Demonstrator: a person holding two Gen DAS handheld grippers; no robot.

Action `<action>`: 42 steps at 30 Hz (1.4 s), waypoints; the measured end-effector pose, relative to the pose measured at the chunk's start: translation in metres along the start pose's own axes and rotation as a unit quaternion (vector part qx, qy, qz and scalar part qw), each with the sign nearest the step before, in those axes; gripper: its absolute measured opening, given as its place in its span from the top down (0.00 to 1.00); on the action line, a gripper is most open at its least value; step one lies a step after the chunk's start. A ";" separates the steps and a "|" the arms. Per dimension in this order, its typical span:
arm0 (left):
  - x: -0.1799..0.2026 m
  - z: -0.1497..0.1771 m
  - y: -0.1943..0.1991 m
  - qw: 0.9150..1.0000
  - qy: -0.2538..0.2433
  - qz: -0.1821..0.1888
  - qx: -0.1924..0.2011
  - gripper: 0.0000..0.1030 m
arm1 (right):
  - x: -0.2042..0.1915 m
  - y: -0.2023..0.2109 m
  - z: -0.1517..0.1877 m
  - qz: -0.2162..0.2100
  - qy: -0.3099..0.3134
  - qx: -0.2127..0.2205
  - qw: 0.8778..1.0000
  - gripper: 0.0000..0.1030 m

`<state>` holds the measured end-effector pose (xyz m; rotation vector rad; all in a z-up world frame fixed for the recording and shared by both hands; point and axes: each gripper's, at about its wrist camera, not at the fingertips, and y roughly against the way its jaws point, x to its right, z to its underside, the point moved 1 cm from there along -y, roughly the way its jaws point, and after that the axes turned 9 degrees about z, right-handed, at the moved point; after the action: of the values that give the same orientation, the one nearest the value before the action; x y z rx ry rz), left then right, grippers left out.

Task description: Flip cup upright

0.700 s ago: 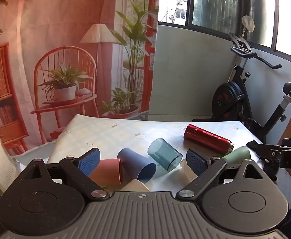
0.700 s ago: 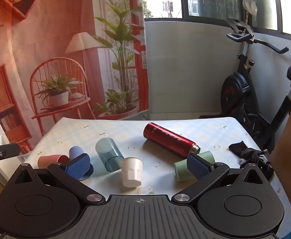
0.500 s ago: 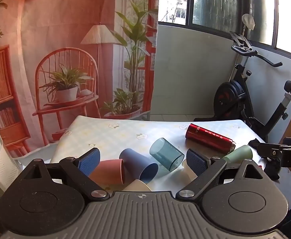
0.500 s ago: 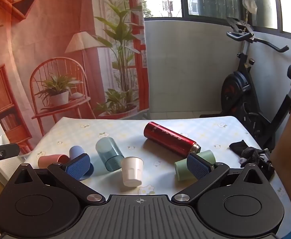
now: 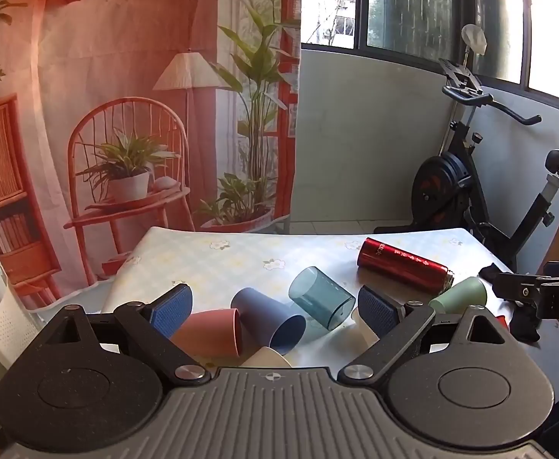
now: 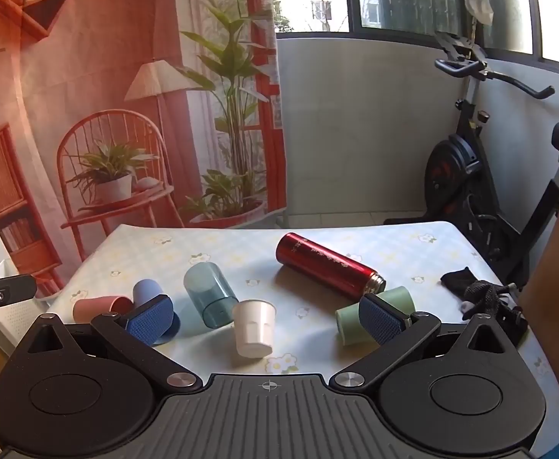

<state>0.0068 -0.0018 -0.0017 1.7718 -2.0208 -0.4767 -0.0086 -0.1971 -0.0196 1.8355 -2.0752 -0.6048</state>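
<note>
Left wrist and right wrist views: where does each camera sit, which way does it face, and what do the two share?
Left wrist: on the left tongs, low at the table's near-left, facing the window; own open fingers frame the pink cup and blue cup; the right tongs' tip pokes in at right.
Right wrist: on the right tongs, further right, same heading; open fingers frame the white cup, standing mouth up.
Shared: teal cup, green cup, red flask, exercise bike.

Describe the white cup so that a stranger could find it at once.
Start at the red bottle lying on the flowered table. Nearer the camera, between the clear blue tumbler and the green cup, is the white cup: the only one not lying on its side.
</note>
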 end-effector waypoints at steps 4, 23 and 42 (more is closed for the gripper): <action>0.000 -0.001 0.001 1.000 -0.001 0.000 0.001 0.08 | 0.000 0.000 0.000 0.000 0.000 0.000 1.000 0.01; 0.002 -0.002 0.002 1.000 -0.007 -0.003 0.002 0.08 | 0.001 0.001 -0.004 -0.001 -0.001 -0.001 1.000 0.01; 0.001 -0.001 0.001 1.000 -0.008 -0.002 0.003 0.08 | 0.003 -0.004 0.001 -0.002 -0.001 -0.001 1.000 0.01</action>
<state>0.0066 -0.0030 0.0001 1.7820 -2.0315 -0.4893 -0.0060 -0.2005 -0.0229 1.8381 -2.0729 -0.6099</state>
